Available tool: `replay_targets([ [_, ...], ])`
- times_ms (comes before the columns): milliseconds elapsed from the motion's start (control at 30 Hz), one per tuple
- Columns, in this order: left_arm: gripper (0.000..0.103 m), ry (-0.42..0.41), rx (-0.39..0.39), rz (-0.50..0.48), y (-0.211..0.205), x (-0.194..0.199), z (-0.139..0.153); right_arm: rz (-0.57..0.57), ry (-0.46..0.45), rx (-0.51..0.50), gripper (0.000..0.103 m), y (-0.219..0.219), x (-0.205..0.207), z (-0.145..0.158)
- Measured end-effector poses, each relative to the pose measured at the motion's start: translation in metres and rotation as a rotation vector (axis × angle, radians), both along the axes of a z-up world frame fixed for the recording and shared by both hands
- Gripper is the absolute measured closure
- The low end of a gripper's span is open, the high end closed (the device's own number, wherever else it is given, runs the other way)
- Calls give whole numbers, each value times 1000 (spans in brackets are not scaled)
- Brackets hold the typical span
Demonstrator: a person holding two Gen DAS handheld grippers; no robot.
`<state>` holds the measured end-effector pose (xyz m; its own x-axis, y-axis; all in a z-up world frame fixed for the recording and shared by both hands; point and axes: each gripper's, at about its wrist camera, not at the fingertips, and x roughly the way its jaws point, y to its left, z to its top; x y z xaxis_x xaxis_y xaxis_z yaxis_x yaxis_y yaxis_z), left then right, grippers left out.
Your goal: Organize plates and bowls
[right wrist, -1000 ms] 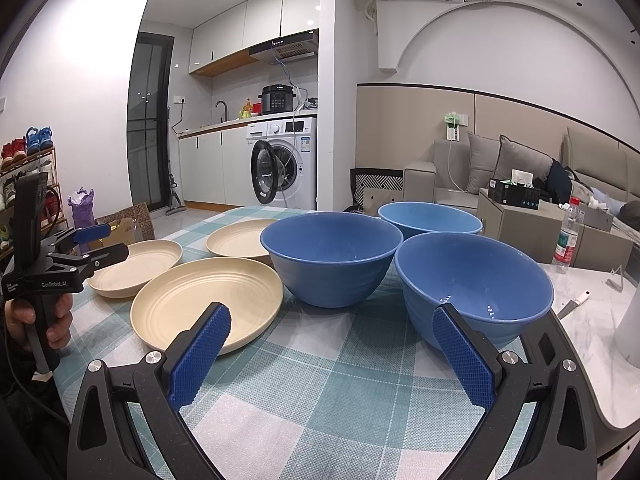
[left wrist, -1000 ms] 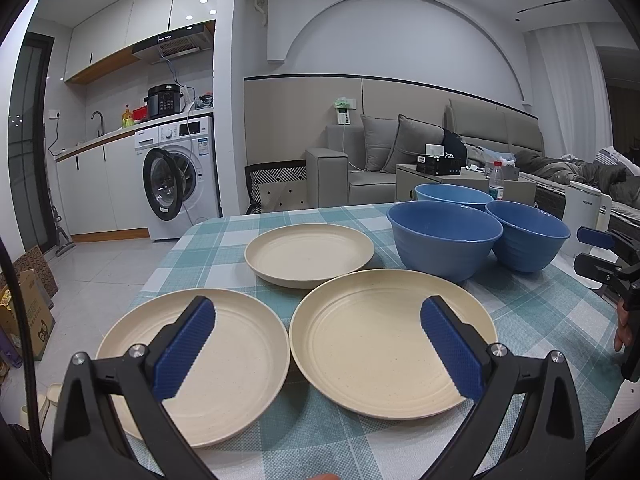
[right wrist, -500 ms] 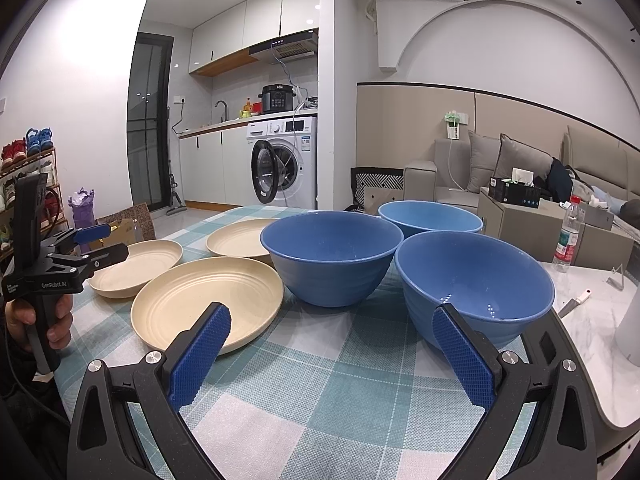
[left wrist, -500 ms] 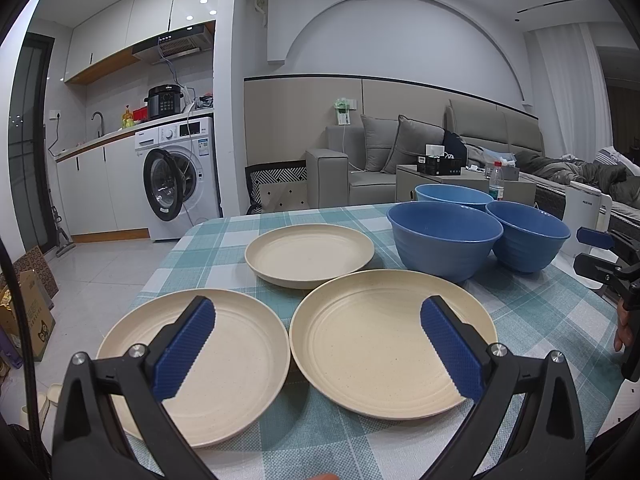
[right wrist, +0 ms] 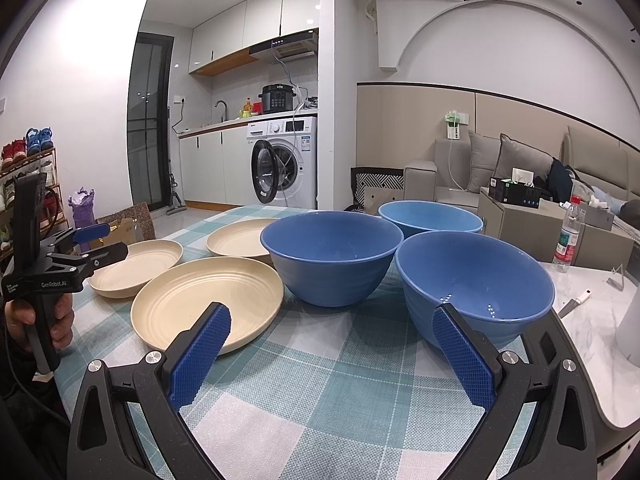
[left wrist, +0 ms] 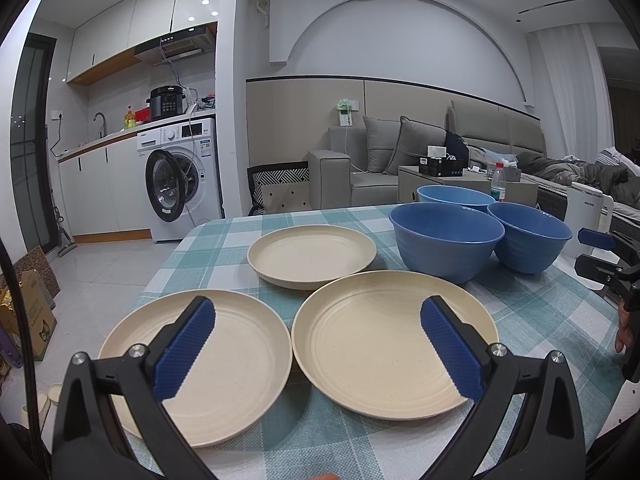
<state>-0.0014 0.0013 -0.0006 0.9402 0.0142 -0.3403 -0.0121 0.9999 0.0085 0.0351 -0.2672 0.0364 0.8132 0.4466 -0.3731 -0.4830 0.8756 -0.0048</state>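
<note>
Three cream plates lie on the checked tablecloth: a near-left plate [left wrist: 224, 364], a near-middle plate [left wrist: 384, 344] and a far plate [left wrist: 312, 254]. Three blue bowls stand to their right: a front bowl [left wrist: 446, 246], a right bowl [left wrist: 528, 242] and a back bowl [left wrist: 454, 196]. My left gripper [left wrist: 316, 344] is open and empty, low over the two near plates. My right gripper [right wrist: 332, 352] is open and empty, in front of the middle plate [right wrist: 208, 300] and the nearest bowl [right wrist: 476, 284]. The other bowls [right wrist: 332, 256] [right wrist: 430, 216] stand behind.
The table's left edge [left wrist: 168, 268] drops to the floor, with cardboard boxes [left wrist: 28, 304] below. A white appliance [left wrist: 588, 216] stands at the table's right. A plastic bottle [right wrist: 566, 240] and a marble surface [right wrist: 592, 320] lie right of the bowls.
</note>
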Motion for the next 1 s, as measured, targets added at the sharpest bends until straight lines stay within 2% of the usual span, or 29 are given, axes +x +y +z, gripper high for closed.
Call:
replay_targets([
  [533, 0, -13, 14, 25, -1, -4, 2, 0, 0, 2, 0, 0, 0, 0],
  [1000, 0, 7, 29, 23, -4, 2, 1, -2, 2, -1, 0, 2, 0, 1],
])
